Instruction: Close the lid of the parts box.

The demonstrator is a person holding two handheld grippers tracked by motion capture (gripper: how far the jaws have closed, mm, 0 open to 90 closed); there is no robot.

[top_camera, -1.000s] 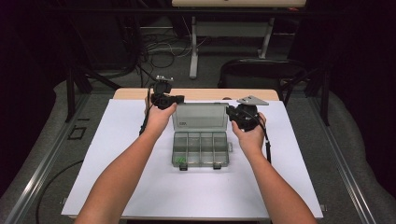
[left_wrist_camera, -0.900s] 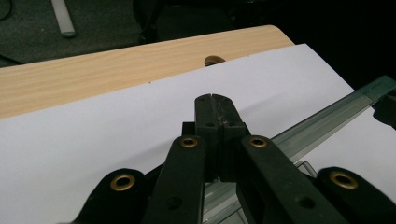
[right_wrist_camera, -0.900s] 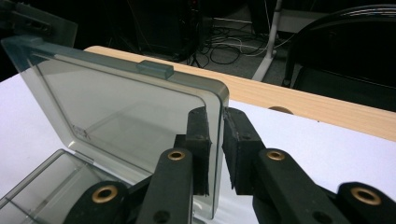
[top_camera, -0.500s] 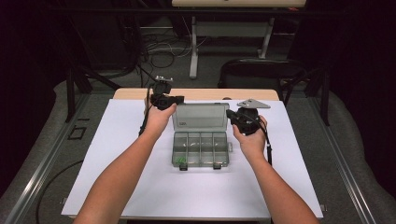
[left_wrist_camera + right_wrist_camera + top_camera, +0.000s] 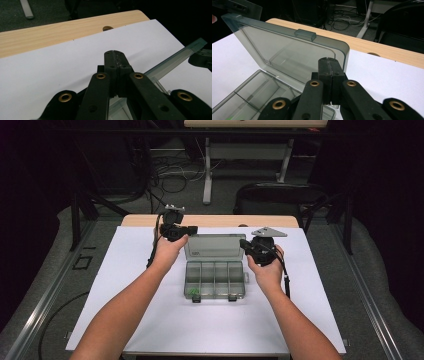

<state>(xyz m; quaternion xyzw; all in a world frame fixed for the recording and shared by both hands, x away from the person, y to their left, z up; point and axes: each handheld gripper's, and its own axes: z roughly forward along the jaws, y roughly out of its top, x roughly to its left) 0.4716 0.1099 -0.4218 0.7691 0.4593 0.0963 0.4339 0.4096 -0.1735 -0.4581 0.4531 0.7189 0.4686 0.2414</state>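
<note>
From above, a clear box (image 5: 215, 279) sits mid-bench (image 5: 130, 285), lid (image 5: 214, 247) raised, the left gripper (image 5: 175, 231) and right gripper (image 5: 256, 249) flanking it — likely steadying the lid. In the left gripper view, its fingers (image 5: 115, 60) are pressed together on nothing beside the lid's edge. In the right gripper view, fingers (image 5: 329, 65) likewise closed, empty — resting before the lid's corner.

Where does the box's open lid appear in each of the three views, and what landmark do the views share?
High view: lid at centre, standing up behind the tray.
Left gripper view: lid at right, seen edge-on as a slanting bar.
Right gripper view: lid at upper left, facing the camera.
Shared landmark: wooden table edge.
</note>
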